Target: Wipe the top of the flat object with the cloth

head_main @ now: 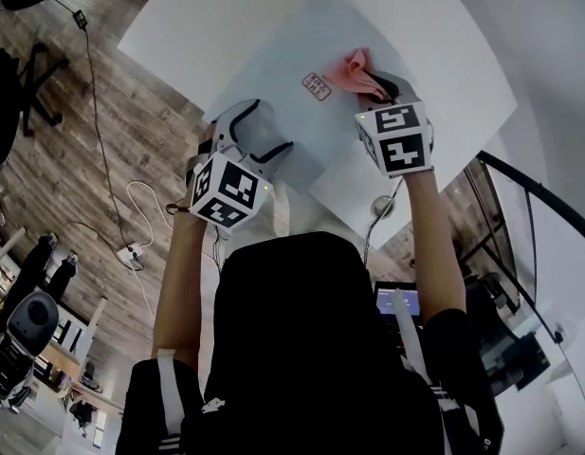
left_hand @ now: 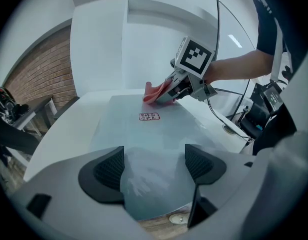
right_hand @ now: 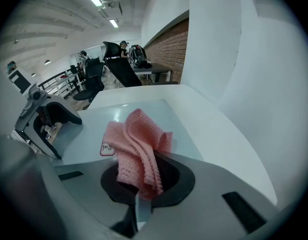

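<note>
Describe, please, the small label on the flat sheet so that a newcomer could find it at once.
On the white table lies a pale grey-blue flat sheet. The label sits on its top, just beside the pink cloth clamped in the right gripper. It is the sheet's only printed mark: a small rounded rectangle with red outline and red characters.

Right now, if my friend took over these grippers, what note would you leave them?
Left gripper: open, empty, over the grey panel's near edge.
Right gripper: shut on the pink cloth, at the panel's far end, past the red label.
Done: cloth gripped and brought to the panel.
To do: wipe the top; pale smears show near the open jaws.
</note>
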`<action>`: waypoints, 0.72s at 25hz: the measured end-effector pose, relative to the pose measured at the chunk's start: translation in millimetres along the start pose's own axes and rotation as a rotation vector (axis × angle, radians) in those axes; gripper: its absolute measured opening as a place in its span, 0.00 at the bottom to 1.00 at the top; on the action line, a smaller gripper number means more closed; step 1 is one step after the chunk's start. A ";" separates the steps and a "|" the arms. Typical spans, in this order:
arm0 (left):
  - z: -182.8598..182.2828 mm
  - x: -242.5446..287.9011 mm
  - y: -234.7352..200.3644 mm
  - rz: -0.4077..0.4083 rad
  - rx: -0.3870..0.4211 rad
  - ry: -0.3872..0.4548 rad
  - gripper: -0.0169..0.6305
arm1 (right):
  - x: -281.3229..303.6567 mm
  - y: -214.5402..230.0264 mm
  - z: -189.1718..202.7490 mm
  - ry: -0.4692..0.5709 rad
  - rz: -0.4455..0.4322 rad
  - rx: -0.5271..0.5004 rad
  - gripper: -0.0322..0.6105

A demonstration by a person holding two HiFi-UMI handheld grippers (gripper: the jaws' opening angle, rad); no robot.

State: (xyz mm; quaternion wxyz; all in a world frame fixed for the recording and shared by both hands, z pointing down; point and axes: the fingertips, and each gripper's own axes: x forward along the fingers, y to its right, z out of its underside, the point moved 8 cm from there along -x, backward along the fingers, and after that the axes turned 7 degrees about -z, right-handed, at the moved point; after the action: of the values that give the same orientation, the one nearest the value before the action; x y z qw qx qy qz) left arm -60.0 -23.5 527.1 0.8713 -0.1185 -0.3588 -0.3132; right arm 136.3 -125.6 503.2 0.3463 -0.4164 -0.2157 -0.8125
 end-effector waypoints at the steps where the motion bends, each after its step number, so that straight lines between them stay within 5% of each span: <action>1: 0.3 -0.1 -0.2 0.000 0.000 0.000 0.60 | 1.8 -4.0 -1.3 0.003 -0.012 -0.003 0.12; 18: 0.5 -0.1 0.3 -0.007 0.007 -0.008 0.60 | 15.4 -72.2 -12.1 -0.015 -0.156 -0.154 0.12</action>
State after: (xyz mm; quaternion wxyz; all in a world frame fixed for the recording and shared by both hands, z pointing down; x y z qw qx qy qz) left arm -60.1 -23.0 527.4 0.8693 -0.1154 -0.3636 -0.3144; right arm 69.9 -91.1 504.7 0.2474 -0.4299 -0.1873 -0.8479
